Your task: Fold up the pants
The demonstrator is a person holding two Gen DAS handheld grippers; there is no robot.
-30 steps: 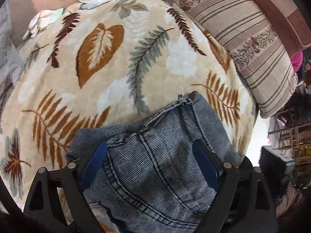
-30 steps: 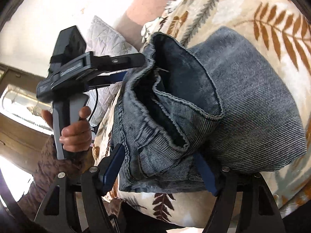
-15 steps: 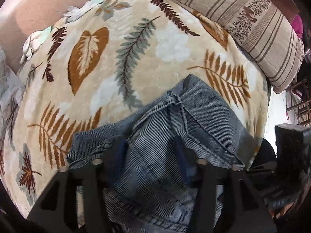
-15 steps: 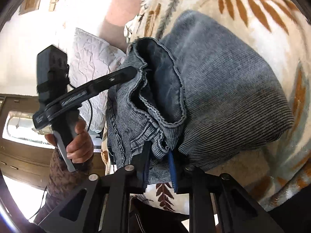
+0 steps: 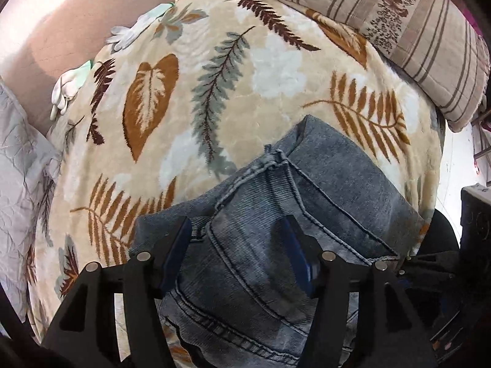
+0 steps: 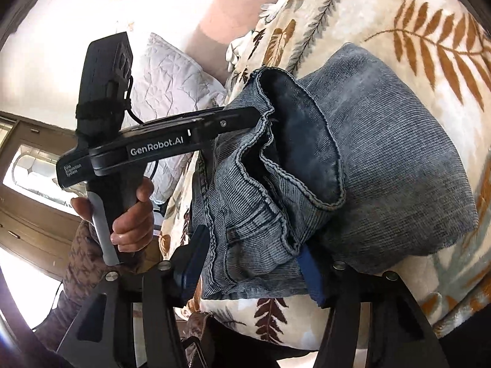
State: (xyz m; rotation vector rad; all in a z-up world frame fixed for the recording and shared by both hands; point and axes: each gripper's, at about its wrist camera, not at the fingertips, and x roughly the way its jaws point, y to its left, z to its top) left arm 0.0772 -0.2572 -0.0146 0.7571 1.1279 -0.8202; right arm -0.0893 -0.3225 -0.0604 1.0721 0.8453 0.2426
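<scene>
The pants (image 5: 276, 224), a pair of grey-blue jeans, lie folded into a thick bundle on the leaf-patterned blanket (image 5: 214, 92), at the blanket's near edge and toward its right side. In the left wrist view the bundle's long axis runs from the near edge diagonally up and to the right, ending in a rounded fold that points toward the striped pillow (image 5: 399, 15) along the far right edge. A stitched seam and a pocket edge run along that same diagonal.

The left gripper (image 5: 236, 245) hangs over the near end of the bundle with its blue-padded fingers spread wide, one on each side of the pocket area; the pads appear to rest on or just above the denim, though the fisheye view does not settle which. In the right wrist view the left gripper shows from the side, its fingertips at the open hem, held by the person's left hand (image 6: 132, 217).

The right gripper (image 6: 251, 263) is also spread wide, straddling the near corner of the bundle, where the loose layers of denim gape open and show the darker inside of the cloth.

A white glove (image 5: 66, 92) lies at the blanket's far left edge, beside a pale quilted pillow (image 5: 18, 184).
</scene>
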